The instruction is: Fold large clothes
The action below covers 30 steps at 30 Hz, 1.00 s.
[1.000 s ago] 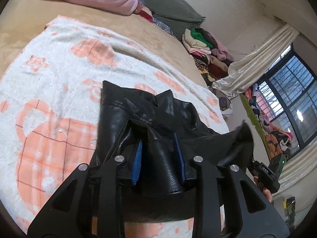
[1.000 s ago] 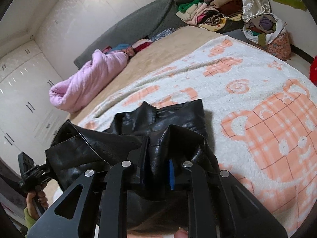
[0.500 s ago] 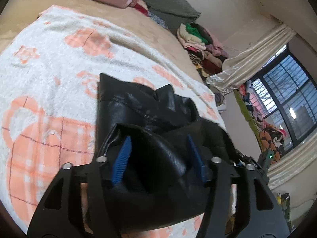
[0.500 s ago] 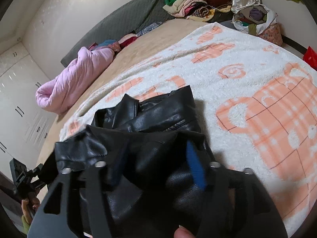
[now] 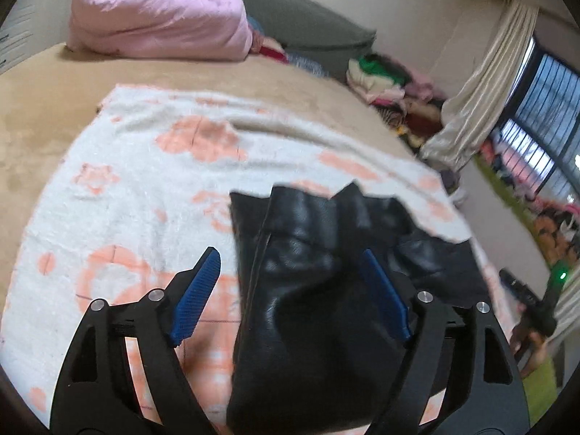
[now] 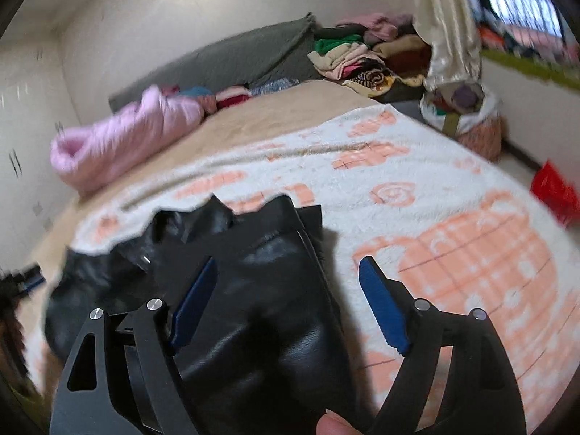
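A black leather jacket (image 5: pixel 326 282) lies folded on a white blanket with orange patterns (image 5: pixel 145 166) on the bed. My left gripper (image 5: pixel 290 264) is open wide above the jacket's left side, blue pads apart, holding nothing. In the right wrist view the jacket (image 6: pixel 261 290) lies below my right gripper (image 6: pixel 288 272), which is also open wide and empty above the jacket's right edge. Both views are motion-blurred.
A rolled pink quilt (image 5: pixel 156 18) and a grey cushion (image 5: pixel 290 18) lie at the bed's far end. A pile of clothes (image 6: pixel 362 50) sits by the curtain (image 6: pixel 446 21). A bag of clothes (image 6: pixel 467 116) and a red object (image 6: pixel 554 192) stand on the floor at right.
Both grippers opened and let go of the jacket. They have lifted and pulled back, and the jacket now lies folded on the blanket.
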Each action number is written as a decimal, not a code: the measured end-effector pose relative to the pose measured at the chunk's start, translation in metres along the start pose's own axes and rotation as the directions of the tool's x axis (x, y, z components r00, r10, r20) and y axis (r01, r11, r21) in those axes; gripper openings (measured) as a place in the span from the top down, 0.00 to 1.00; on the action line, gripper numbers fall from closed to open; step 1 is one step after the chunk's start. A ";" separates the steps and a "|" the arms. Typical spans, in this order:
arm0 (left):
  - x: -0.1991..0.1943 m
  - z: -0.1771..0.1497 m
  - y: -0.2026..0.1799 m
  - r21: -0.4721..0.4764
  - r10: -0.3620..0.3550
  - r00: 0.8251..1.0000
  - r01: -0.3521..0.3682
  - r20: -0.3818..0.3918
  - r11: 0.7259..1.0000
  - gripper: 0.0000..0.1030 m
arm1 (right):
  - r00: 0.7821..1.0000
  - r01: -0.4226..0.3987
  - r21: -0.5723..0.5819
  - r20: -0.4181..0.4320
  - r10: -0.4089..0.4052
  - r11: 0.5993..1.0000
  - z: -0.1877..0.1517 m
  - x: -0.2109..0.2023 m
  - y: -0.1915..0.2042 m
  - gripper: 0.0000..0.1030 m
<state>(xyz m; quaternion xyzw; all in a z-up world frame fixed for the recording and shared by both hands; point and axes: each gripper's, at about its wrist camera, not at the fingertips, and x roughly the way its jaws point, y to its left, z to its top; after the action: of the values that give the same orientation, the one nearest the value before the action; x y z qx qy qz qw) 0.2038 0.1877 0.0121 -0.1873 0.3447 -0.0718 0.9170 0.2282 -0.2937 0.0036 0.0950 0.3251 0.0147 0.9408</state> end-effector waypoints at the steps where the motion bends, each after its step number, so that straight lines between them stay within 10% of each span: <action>1: 0.008 -0.002 0.001 0.004 0.004 1.000 -0.004 -0.027 1.000 0.30 | 1.000 0.009 -0.030 -0.021 -0.010 1.000 0.000 0.006 0.003 0.23; 6: 0.031 -0.011 -0.013 0.118 0.074 0.994 -0.065 -0.076 0.991 0.32 | 0.994 0.029 -0.125 -0.106 -0.042 0.992 0.003 0.038 0.011 0.26; 12: 0.027 -0.012 -0.030 0.229 0.146 0.989 -0.140 -0.008 0.963 0.86 | 0.985 0.088 -0.216 -0.127 -0.117 0.972 0.010 0.060 0.021 0.85; 19: -0.014 0.021 -0.037 0.194 -0.001 0.994 -0.021 0.114 0.981 0.94 | 0.999 0.050 -0.060 -0.015 -0.051 0.997 0.044 0.020 0.005 0.89; 30: 0.039 0.038 -0.024 0.191 0.077 0.994 -0.091 0.081 0.977 0.95 | 0.997 0.068 0.015 -0.045 -0.067 0.998 0.068 0.085 0.002 0.89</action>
<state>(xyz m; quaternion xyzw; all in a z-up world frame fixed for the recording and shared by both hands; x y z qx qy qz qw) 0.2582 0.1671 0.0247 -0.0847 0.3099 -0.0593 0.9451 0.3376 -0.2961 0.0047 0.0912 0.3490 -0.0176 0.9325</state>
